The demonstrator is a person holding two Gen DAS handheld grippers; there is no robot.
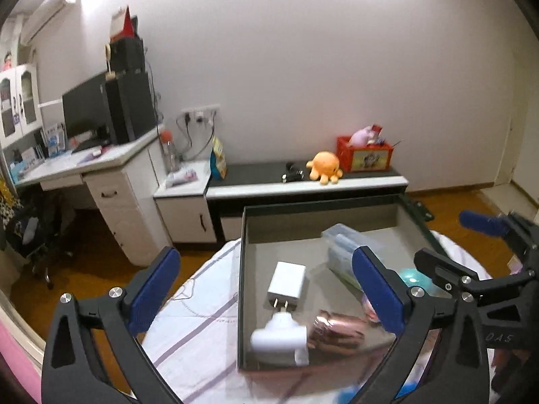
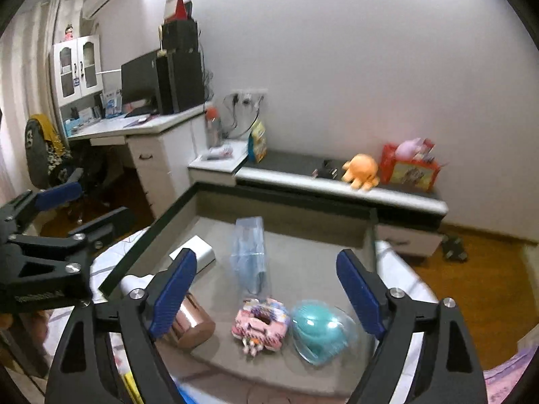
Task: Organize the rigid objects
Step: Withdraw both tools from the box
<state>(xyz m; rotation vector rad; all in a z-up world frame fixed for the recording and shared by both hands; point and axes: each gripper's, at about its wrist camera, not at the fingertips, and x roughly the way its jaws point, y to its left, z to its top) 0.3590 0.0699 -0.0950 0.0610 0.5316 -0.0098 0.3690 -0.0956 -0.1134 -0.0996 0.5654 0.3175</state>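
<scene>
A grey tray (image 1: pixel 243 269) (image 2: pixel 296 208) with dark walls lies on a striped cloth. In it lie a white charger (image 1: pixel 287 284) (image 2: pixel 198 256), a white plug adapter (image 1: pixel 279 338), a copper cylinder (image 1: pixel 338 331) (image 2: pixel 195 326), a clear plastic case (image 1: pixel 343 249) (image 2: pixel 251 256), a pink patterned toy (image 2: pixel 261 325) and a teal round object in clear wrap (image 2: pixel 318 331). My left gripper (image 1: pixel 269 298) is open and empty above the tray's near left part. My right gripper (image 2: pixel 269 294) is open and empty above the tray's near edge.
The tray sits on a cloth-covered surface (image 1: pixel 202 303). Behind it runs a low white cabinet (image 1: pixel 303 185) with an orange plush (image 1: pixel 325 166) and a red box (image 1: pixel 365 155). A desk with a monitor (image 1: pixel 87 111) stands at left. Wood floor (image 1: pixel 101 262) surrounds.
</scene>
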